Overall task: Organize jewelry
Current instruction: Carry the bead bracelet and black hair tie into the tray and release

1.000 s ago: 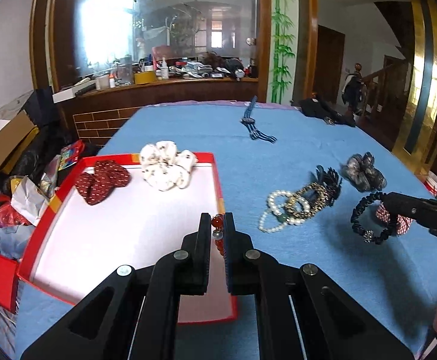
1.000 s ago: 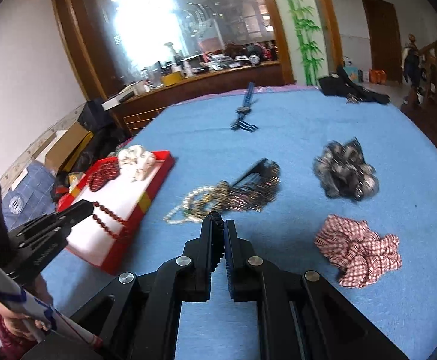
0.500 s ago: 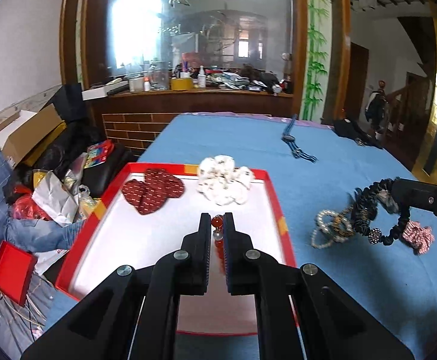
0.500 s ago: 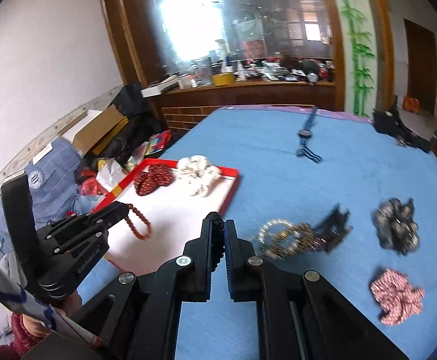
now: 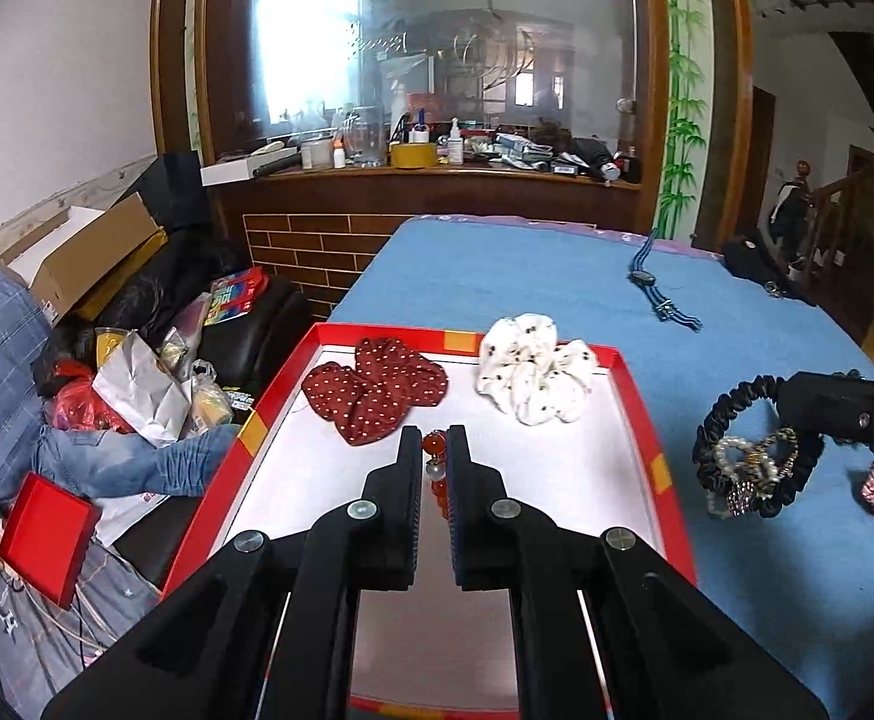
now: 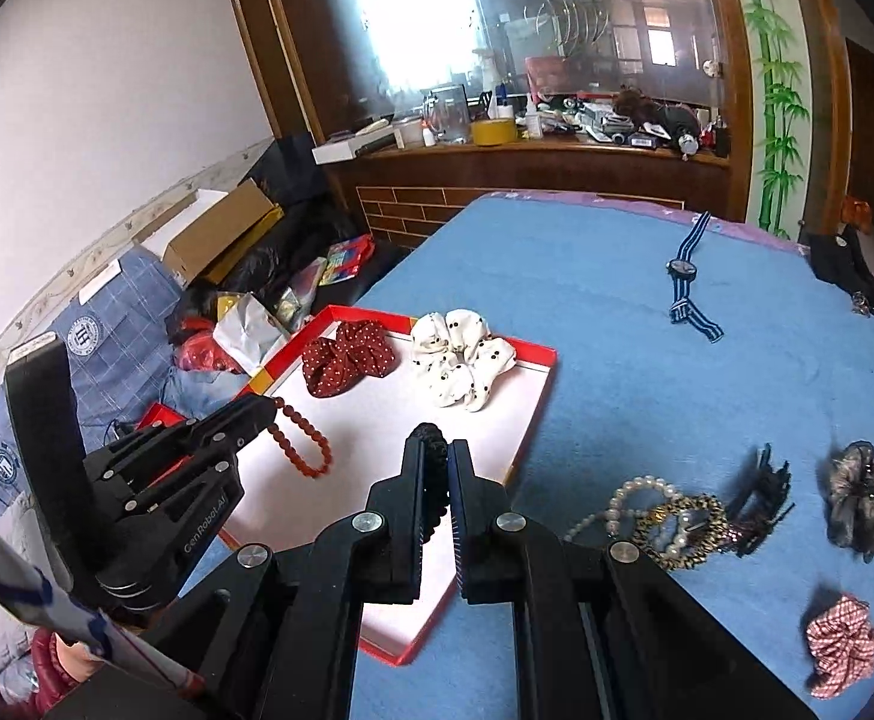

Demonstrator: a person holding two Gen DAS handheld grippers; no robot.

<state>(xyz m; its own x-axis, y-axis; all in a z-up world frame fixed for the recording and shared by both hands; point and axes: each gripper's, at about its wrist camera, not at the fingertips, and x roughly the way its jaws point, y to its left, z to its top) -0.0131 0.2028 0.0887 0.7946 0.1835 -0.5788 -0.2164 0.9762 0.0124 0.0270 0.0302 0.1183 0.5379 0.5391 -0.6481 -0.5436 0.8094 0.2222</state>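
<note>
Tray lies on counter, near its left edge. Two scrunchies sit in tray at far end: dotted scrunchie left, pale scrunchie right, side by side. Bead bracelet hangs over tray from left gripper. Band hangs from right gripper, right of tray, above counter. Pile of bracelets lies right of tray. Two more scrunchies lie farther right. Watch lies far back on counter.
</note>
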